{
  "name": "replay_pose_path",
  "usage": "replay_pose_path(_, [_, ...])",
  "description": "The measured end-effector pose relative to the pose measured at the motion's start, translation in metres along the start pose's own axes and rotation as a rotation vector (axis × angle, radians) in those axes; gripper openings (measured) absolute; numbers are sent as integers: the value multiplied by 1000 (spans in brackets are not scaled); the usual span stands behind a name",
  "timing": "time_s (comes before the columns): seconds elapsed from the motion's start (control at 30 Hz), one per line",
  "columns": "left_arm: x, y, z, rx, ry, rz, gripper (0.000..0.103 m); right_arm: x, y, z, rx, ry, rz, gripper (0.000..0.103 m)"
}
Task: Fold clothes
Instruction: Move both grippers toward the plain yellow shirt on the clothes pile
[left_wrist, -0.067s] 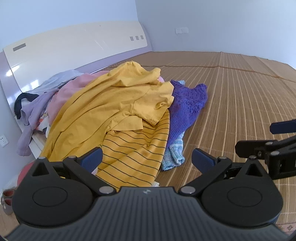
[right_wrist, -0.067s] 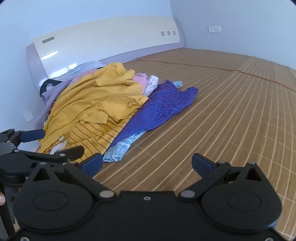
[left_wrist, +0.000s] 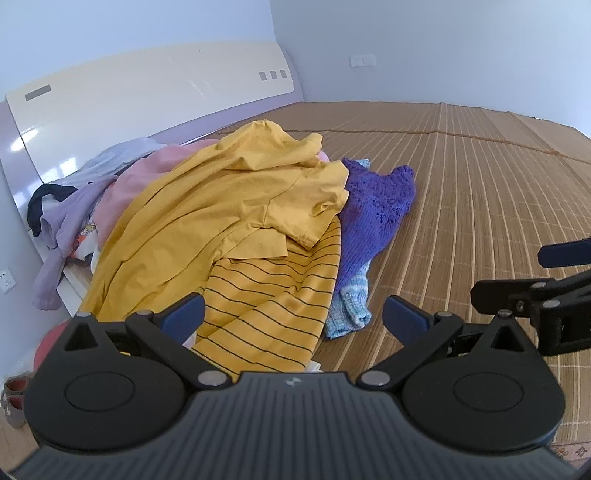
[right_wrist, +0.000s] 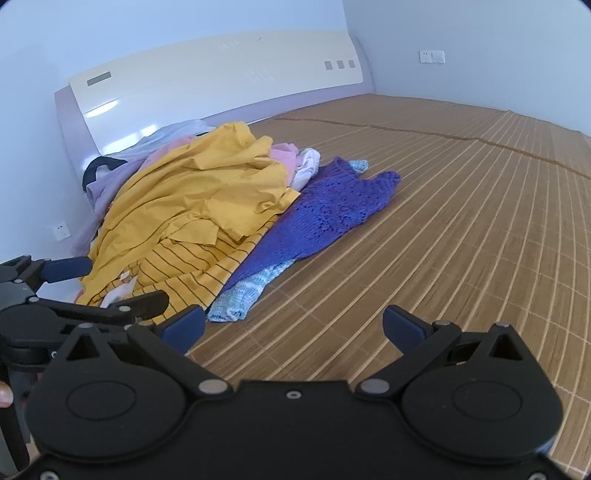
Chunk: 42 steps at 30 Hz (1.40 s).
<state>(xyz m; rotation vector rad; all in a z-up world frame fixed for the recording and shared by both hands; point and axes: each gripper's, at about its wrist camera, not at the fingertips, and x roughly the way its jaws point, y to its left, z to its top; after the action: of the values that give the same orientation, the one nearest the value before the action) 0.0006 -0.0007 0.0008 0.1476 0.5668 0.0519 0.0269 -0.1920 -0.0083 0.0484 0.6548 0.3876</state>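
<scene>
Left of frame: loose heap of rumpled clothes (left_wrist: 221, 229), plain yellow cotton shirt (left_wrist: 236, 199) uppermost, unfolded, unshifted since a moment ago. Centre: left tongs (left_wrist: 293, 317) spread, empty. Right: right tongs (right_wrist: 293, 326) spread, empty, over woven bamboo mat (right_wrist: 461, 229).

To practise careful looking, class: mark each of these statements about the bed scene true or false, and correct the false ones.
1. Both grippers are open and hold nothing. True: the left gripper and the right gripper have their jaws spread wide with nothing between them.
2. The purple knit top lies on top of the yellow shirt. False: the purple knit top lies beside the pile on the bamboo mat, its edge under the yellow shirt.
3. A striped yellow garment lies partly under the plain yellow shirt. True.
4. The clothes are neatly folded. False: they lie in a loose, crumpled heap near the headboard.
</scene>
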Motion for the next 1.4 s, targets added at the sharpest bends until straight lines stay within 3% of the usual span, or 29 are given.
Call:
replay_pose_path(0.13, [7,5,-1,-34,32,-22,103,2,3,0,0,-5,-2,103])
replay_pose_path(0.23, [8,10,-1,-38,14,-32,103,4,5,0,0,-8,-3,103])
replay_pose_path(0.5, [4,11,-3,29,-15,-62,103,12,0,6,19,8,21,103])
replay_pose_path(0.77, [9,20,0,11,-9,-61,103,11,-1,6,40,20,78,103])
replay_pose_path(0.97, [17,29,3,-3,15,-15,103,17,10,11,-6,32,76,102])
replay_pose_path(1.1, [24,36,0,-5,29,-8,103,21,13,14,-16,20,89,97])
replay_pose_path(1.4, [41,49,-7,-73,62,-96,103,32,16,21,-49,1,121,97])
